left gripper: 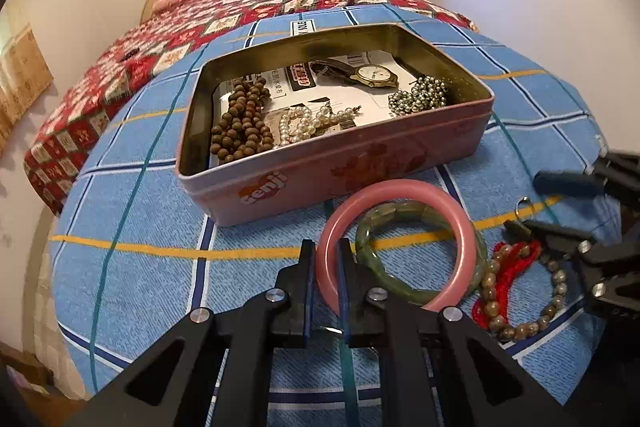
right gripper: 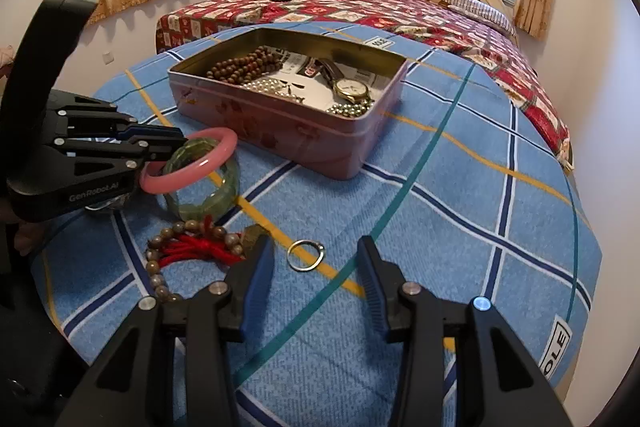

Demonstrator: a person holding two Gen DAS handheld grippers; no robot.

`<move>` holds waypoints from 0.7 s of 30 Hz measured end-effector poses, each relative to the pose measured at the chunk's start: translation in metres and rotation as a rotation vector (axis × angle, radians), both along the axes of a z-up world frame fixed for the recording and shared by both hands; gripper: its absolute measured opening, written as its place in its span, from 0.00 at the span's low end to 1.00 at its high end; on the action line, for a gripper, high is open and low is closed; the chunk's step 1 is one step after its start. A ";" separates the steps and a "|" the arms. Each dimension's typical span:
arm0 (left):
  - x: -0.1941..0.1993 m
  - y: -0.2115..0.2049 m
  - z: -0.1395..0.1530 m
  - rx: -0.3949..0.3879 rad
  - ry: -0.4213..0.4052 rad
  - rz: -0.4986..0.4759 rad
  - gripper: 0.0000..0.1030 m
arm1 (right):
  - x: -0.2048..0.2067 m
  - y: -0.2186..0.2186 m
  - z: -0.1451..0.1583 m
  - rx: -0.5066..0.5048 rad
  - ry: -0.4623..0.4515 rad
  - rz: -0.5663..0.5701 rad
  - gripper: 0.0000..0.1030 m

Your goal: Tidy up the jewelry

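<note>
While left gripper (left gripper: 326, 255) jaws clamp pink bangle (left gripper: 400, 187), right gripper (right gripper: 316, 251) jaws gape empty.

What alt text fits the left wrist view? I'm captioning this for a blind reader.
The left hand-held gripper is shut on a pink bangle lying over a green bangle on a blue checked cloth. Behind sits an open pink tin holding beads and a watch.

wrist views close, angled down; both share tin (left gripper: 332, 167)
</note>
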State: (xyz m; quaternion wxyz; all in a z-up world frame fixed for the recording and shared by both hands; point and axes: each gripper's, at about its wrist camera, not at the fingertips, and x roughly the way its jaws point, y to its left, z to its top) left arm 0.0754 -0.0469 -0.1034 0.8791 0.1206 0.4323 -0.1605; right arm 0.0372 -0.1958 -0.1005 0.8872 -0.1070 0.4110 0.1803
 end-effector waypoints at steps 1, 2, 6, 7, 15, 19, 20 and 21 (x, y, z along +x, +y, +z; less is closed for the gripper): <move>0.000 0.003 0.002 -0.006 -0.004 0.008 0.09 | -0.001 0.000 -0.001 0.006 -0.004 0.010 0.40; 0.000 0.005 0.004 -0.010 -0.009 0.013 0.09 | -0.002 0.001 -0.001 0.008 -0.007 0.017 0.35; -0.002 0.013 0.017 -0.035 -0.038 0.028 0.08 | -0.003 0.002 -0.001 0.013 -0.007 0.031 0.22; -0.002 0.016 0.021 -0.041 -0.045 0.034 0.08 | -0.003 0.001 0.000 0.018 -0.006 0.030 0.21; -0.005 0.025 0.039 -0.066 -0.076 0.048 0.08 | -0.002 -0.001 0.005 0.029 -0.005 0.029 0.04; -0.004 0.026 0.037 -0.071 -0.068 0.055 0.08 | -0.003 -0.001 0.006 0.023 -0.005 0.026 0.05; -0.005 0.027 0.037 -0.071 -0.067 0.056 0.08 | -0.003 -0.001 0.007 0.029 -0.007 0.024 0.11; -0.005 0.028 0.036 -0.070 -0.065 0.058 0.08 | -0.003 -0.002 0.007 0.033 -0.006 0.021 0.16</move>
